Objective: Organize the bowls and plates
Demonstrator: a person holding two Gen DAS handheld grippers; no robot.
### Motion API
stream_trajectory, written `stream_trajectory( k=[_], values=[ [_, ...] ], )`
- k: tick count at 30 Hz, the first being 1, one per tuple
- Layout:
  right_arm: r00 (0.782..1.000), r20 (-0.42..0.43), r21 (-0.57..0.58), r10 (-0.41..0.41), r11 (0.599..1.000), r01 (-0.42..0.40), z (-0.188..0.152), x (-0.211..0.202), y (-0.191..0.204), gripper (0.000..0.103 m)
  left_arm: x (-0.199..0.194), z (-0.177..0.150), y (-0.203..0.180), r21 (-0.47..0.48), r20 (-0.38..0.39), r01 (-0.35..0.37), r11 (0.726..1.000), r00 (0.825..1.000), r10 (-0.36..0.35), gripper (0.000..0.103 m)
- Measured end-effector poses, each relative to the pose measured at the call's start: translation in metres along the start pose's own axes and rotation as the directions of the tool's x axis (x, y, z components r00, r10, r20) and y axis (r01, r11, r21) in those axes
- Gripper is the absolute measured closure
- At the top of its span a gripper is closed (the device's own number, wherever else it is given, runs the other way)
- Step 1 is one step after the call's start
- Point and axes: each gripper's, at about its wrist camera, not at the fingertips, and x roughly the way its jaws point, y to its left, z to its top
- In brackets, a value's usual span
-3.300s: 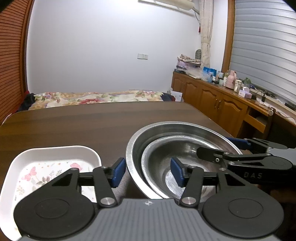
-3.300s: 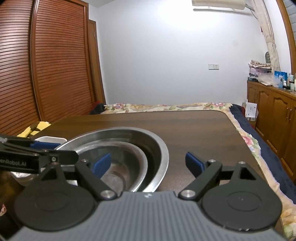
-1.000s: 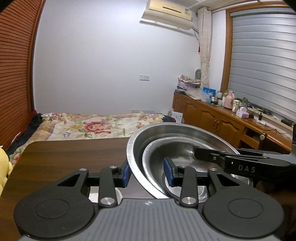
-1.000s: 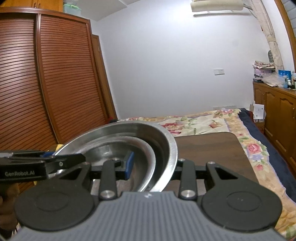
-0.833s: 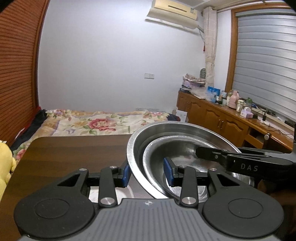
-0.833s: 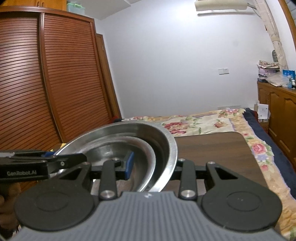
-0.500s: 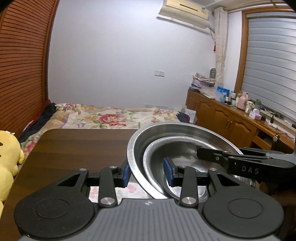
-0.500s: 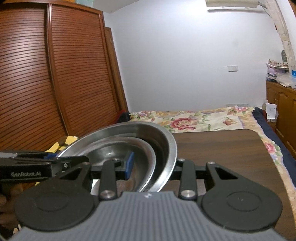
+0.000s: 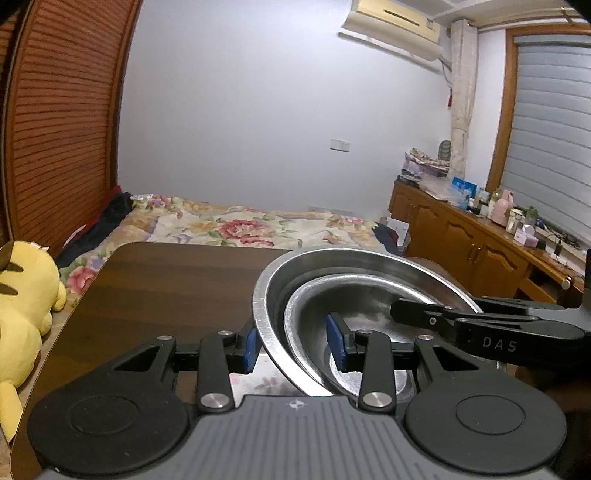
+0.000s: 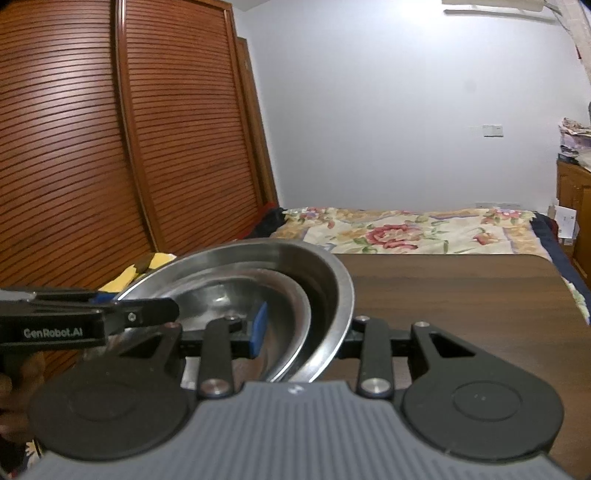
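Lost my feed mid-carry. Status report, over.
Left gripper and right gripper both clamped on the nested steel bowls, opposite rims. Bowls held above the table. White floral plate underneath.

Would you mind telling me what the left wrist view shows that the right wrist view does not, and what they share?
Only the left wrist view shows the yellow plush toy, the air conditioner in full, and the cluttered sideboard under the window blind.

Only the right wrist view shows the slatted wardrobe doors broadly.

Both show the nested steel bowls clamped at opposite rims by the left gripper and right gripper, above the dark table, with the flowered bed beyond.
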Motion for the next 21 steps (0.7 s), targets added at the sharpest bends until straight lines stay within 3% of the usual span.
stream_trajectory(
  k=[9, 21],
  values=[
    [0.997, -0.054, 0.003, 0.053, 0.999, -0.053, -0.009, 0.024, 0.012, 0.066, 0.008, -0.011, 0.027, -0.001, -0.034, -0.027, 1.0, 0.999, 0.027, 0.064],
    [0.993, -0.11, -0.043, 0.039, 0.998, -0.044, -0.024, 0.04, 0.029, 0.066, 0.019, -0.02, 0.045, -0.028, -0.078, -0.014, 1.0, 0.997, 0.012, 0.064]
  ],
)
